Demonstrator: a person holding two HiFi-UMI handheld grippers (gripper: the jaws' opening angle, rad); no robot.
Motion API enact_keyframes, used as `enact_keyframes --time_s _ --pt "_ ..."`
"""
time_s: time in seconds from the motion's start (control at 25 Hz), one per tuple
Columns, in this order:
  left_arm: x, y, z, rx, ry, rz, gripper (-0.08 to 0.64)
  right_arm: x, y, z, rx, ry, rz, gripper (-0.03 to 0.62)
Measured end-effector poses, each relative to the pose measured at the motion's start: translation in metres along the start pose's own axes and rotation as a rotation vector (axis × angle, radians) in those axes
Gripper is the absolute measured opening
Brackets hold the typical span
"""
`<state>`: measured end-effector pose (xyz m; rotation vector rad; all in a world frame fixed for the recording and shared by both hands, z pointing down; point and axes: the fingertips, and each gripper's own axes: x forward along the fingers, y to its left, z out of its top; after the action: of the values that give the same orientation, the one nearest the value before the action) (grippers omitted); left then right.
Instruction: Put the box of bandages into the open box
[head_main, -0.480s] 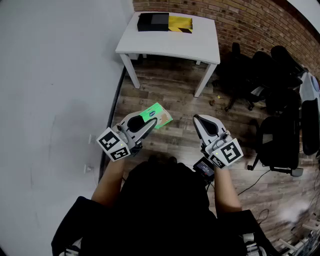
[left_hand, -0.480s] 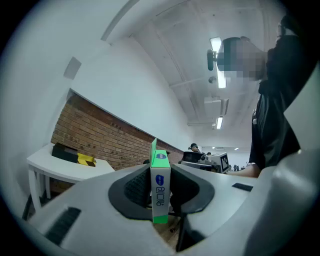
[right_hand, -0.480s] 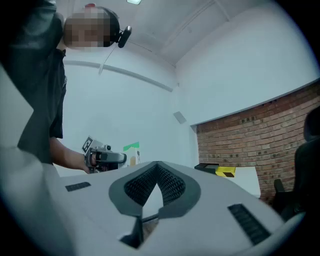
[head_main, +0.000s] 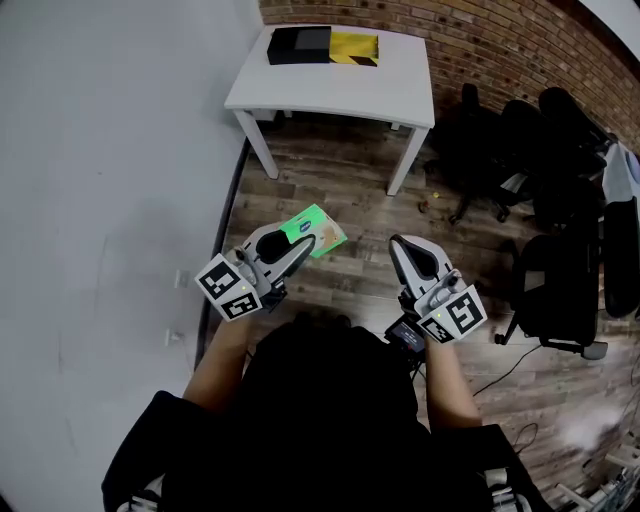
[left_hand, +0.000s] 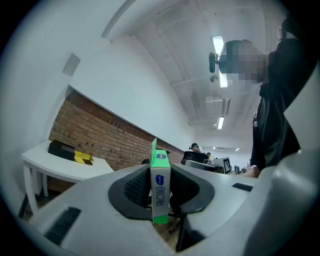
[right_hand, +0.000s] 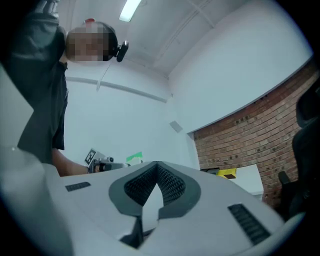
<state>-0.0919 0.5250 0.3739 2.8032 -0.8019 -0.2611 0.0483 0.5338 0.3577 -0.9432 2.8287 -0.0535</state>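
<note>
A white bench (head_main: 385, 85) stands on a wood-plank floor (head_main: 340, 175), against the brick wall (head_main: 480, 40); at its far left corner lies the open box (head_main: 322, 46), one half black, the other yellow with black stripes; black office chairs (head_main: 540, 150) stand on the floor to its right

Office, swivel chairs (head_main: 525, 135), white table (head_main: 340, 85), brick wall (head_main: 500, 40)

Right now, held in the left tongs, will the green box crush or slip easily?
Probably light and crushable: the box looks like thin card, a flap standing loose. It may pivot, since the left tongs pinch only one end.
</note>
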Motion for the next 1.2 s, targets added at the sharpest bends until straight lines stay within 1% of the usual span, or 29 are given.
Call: enact_keyframes --time_s 0.12,0.32,0.48,0.56,0.68,0.8,0.96,1.2 --pt "0.015 -0.010 -0.004 0.005 0.019 0.009 0.097 -0.012 -0.014 0.005 0.020 -0.020 0.004 0.006" --pt "0.015 -0.009 -0.011 -0.012 0.030 0.036 0.097 -0.011 -0.014 -0.004 0.032 0.013 0.048 0.006" --pt "0.013 -0.004 -0.015 -0.023 0.035 0.050 0.097 -0.010 -0.013 -0.009 0.023 0.033 0.068 0.006" --pt "0.014 0.001 -0.015 -0.024 0.034 0.049 0.097 -0.007 -0.017 -0.010 0.018 0.041 0.066 0.006" --pt "0.016 0.009 -0.014 -0.020 0.042 0.049 0.097 -0.004 -0.027 -0.008 0.019 0.038 0.040 0.006" --pt "0.019 0.021 -0.013 -0.032 0.042 0.036 0.097 0.001 -0.038 -0.008 0.020 0.043 0.019 0.006" --pt "0.032 0.044 -0.011 -0.045 0.035 0.019 0.097 0.016 -0.054 -0.015 0.013 0.086 0.018 0.006" --pt "0.062 0.088 -0.010 -0.059 0.027 0.002 0.097 0.047 -0.094 -0.020 0.010 0.116 0.013 0.006"
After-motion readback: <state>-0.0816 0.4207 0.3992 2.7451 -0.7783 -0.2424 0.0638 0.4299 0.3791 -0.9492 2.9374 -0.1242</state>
